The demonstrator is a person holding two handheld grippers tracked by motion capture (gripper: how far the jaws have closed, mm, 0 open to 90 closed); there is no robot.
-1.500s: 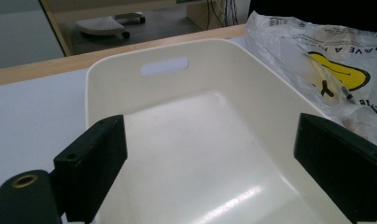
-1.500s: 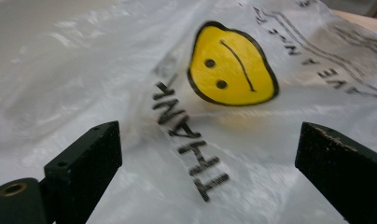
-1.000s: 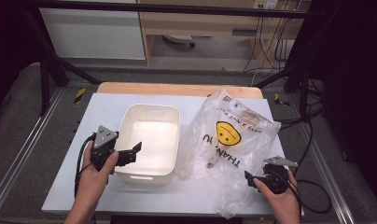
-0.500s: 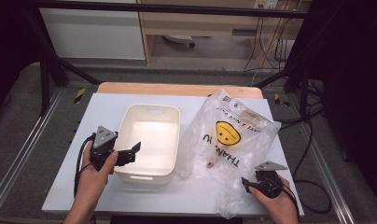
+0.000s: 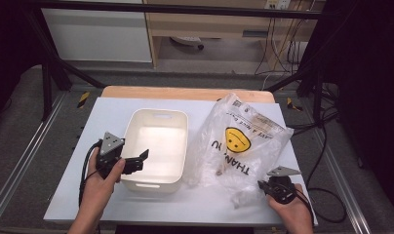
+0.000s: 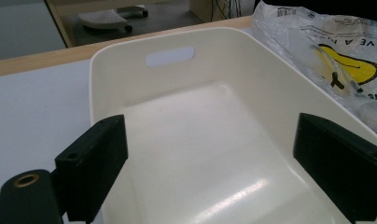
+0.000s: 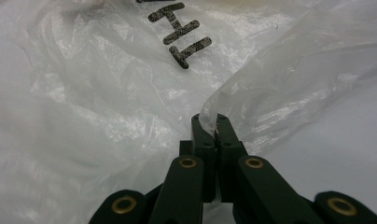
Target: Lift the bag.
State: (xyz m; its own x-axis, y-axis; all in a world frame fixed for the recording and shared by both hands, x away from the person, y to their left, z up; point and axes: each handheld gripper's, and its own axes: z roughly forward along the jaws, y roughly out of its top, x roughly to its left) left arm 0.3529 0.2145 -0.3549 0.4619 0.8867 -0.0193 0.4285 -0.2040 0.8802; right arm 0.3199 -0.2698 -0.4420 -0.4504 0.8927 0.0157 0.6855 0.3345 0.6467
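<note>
Right tongs (image 7: 210, 125) just closed, pinching plastic bag (image 5: 244, 141) edge.

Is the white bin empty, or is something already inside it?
Empty. The white bin shows only its bare bottom in the high view and the left gripper view.

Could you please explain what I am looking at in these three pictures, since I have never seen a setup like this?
A person sits at a white table and holds a hand tool with two black jaws in each hand. The high view looks down from above; the other two pictures come from small cameras riding on each tool, looking along its jaws. On the table stand an empty cream tub and, beside it, a clear plastic bag printed with a yellow smiley. The left gripper hovers at the tub's near left corner with its jaws open. The right gripper has just been closing and now pinches a fold of the bag's near edge between its jaws.
</note>
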